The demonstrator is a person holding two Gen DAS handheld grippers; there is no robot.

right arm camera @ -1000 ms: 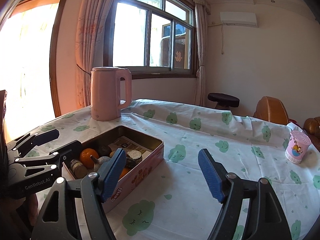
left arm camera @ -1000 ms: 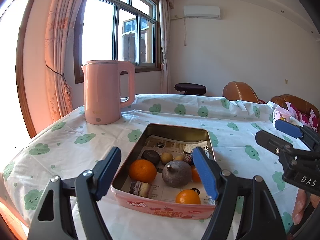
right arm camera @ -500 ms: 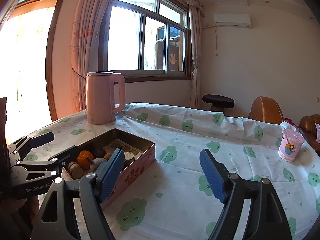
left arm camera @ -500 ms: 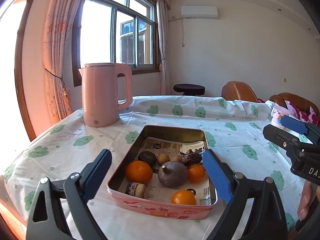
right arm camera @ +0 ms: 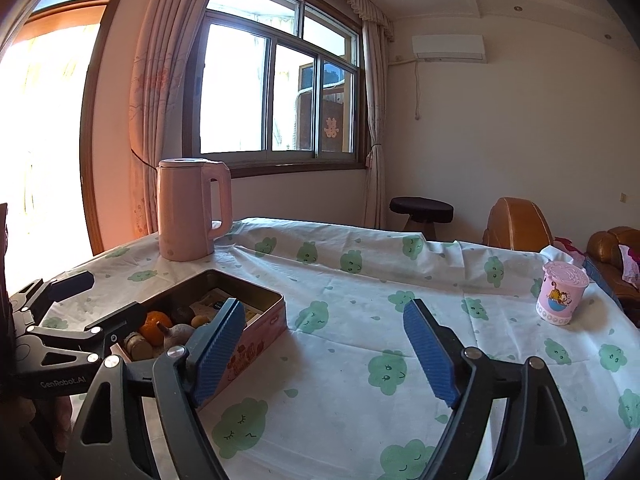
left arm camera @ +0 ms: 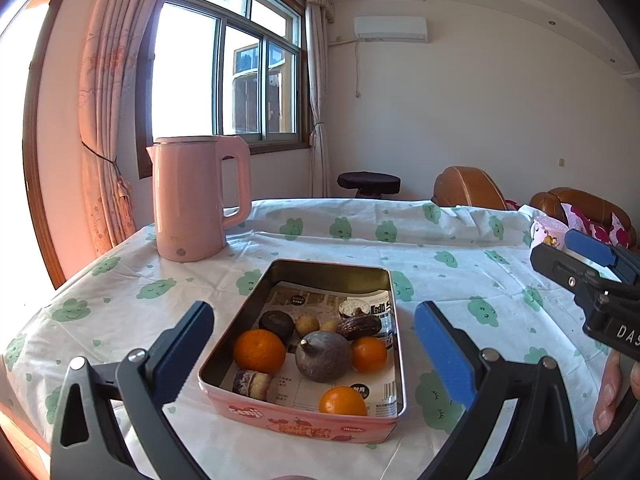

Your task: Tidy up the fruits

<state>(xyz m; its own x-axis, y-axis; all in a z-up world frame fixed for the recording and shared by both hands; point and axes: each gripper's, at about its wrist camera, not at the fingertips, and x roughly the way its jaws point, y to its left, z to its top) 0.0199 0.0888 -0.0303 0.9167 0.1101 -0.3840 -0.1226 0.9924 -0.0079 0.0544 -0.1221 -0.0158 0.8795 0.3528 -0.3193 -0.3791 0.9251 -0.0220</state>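
Left wrist view: my left gripper (left arm camera: 314,354) hangs short of the pink tin (left arm camera: 304,420), its jaws just opened wide and holding nothing; the tin's near end sits in the gap between the blue pads without contact. My right gripper (right arm camera: 324,354) also stands open with jaws just widened, empty, over bare tablecloth (right arm camera: 360,380) to the right of the tin.

Fruit location: all inside the tin, crowded at its near end. Large orange (left arm camera: 259,351), two smaller oranges (left arm camera: 368,354) (left arm camera: 343,401), a grey-brown round fruit with a stem nub (left arm camera: 323,356), a dark wrinkled date-like piece (left arm camera: 359,327), two small tan fruits, and a dark round one.

Risks, as I judge them:
- Round, smooth-skinned oranges may roll or squirt from flat ribbed pads if gripped off-centre.
- Pieces lie touching; a wide pad going in could shove neighbours or pinch two at once.
- Thin metal tin walls are light; a pad catching the rim could drag or tip it on the slick, wrinkled plastic cloth.
- Printed paper liner may lift with a fruit.
- Pink kettle (left arm camera: 192,200) and pink cup (right arm camera: 562,298) stand well apart, low concern.
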